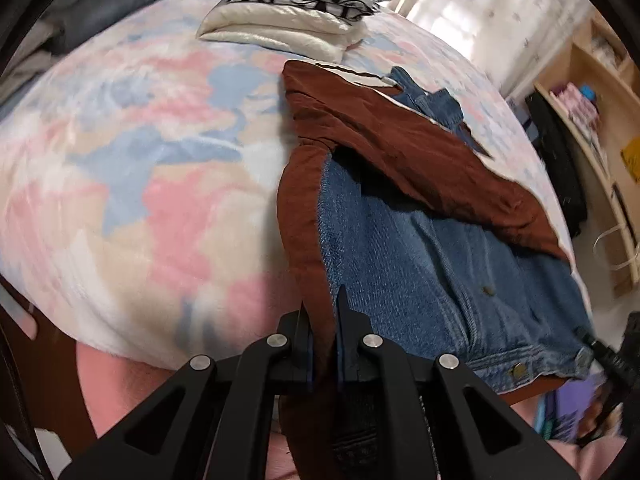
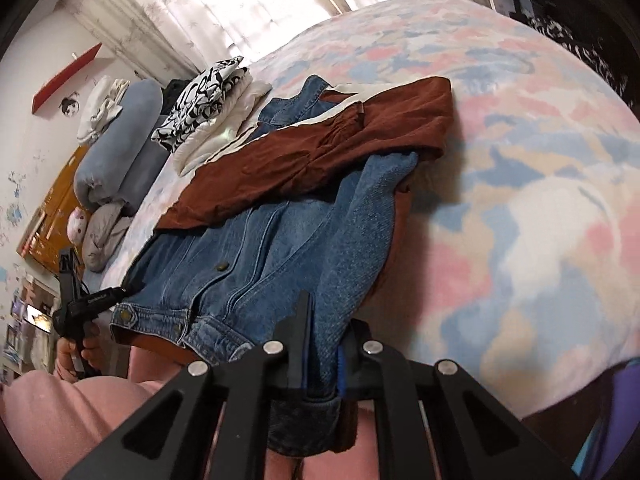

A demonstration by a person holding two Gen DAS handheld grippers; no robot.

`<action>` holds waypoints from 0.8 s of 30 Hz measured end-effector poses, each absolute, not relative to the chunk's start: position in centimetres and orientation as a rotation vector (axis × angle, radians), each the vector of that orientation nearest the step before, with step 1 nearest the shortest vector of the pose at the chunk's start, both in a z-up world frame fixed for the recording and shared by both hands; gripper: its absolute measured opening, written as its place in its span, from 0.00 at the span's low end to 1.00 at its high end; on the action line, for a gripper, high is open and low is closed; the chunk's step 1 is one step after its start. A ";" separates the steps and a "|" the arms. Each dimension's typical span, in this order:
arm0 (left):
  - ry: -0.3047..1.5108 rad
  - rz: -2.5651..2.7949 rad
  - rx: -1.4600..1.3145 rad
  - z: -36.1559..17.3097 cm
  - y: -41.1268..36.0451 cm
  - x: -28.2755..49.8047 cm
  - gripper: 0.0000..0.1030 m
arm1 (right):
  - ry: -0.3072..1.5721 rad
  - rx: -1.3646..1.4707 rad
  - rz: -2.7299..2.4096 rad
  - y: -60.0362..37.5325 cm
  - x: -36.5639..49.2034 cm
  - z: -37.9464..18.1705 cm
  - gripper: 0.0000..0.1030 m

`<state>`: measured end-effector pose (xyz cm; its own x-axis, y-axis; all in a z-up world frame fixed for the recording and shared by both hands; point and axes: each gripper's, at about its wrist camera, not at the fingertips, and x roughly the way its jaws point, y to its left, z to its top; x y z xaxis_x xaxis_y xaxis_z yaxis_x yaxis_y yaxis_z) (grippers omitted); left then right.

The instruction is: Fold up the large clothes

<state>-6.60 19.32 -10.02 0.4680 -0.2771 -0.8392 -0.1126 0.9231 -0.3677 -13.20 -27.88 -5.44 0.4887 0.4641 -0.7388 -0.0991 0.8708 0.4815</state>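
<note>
A blue denim jacket point(image 1: 420, 256) with a rust-brown lining point(image 1: 400, 144) lies on the bed, one brown part folded across its top. My left gripper point(image 1: 322, 316) is shut on the jacket's near edge, pinching the brown lining and denim. In the right wrist view the jacket point(image 2: 256, 240) spreads to the left, brown lining point(image 2: 320, 152) on top. My right gripper point(image 2: 324, 328) is shut on a denim fold at the near hem. The left gripper also shows in the right wrist view point(image 2: 80, 304), at the jacket's left corner.
The bed has a pastel pink, blue and cream blanket point(image 1: 132, 168). A stack of folded clothes point(image 1: 296, 4), black-and-white on cream, sits at the far side. Grey-blue pillows point(image 2: 120, 136) lie by the headboard. Shelves point(image 1: 592, 128) stand beside the bed.
</note>
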 end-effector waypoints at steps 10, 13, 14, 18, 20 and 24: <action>1.013 -0.154 -0.650 -6.5 21.1 -0.8 0.05 | 0.882 0.605 0.398 -29.6 -7.7 -1.5 0.08; 0.974 -0.167 -0.692 -5.3 21.0 3.0 0.05 | 0.863 0.698 0.381 -30.5 -4.3 -0.8 0.08; 0.960 -0.166 -0.705 -4.9 21.0 4.6 0.05 | 0.857 0.732 0.377 -30.8 -2.9 -0.6 0.08; 0.937 -0.158 -0.784 -4.9 21.1 10.9 0.06 | 0.846 0.830 0.352 -31.7 2.9 -0.4 0.10; 0.932 -0.158 -0.799 -5.5 21.1 14.0 0.08 | 0.851 0.855 0.325 -32.1 5.9 -0.8 0.14; 0.963 -0.140 -0.831 -8.1 20.9 19.3 0.33 | 0.898 0.940 0.300 -32.6 11.9 -3.3 0.40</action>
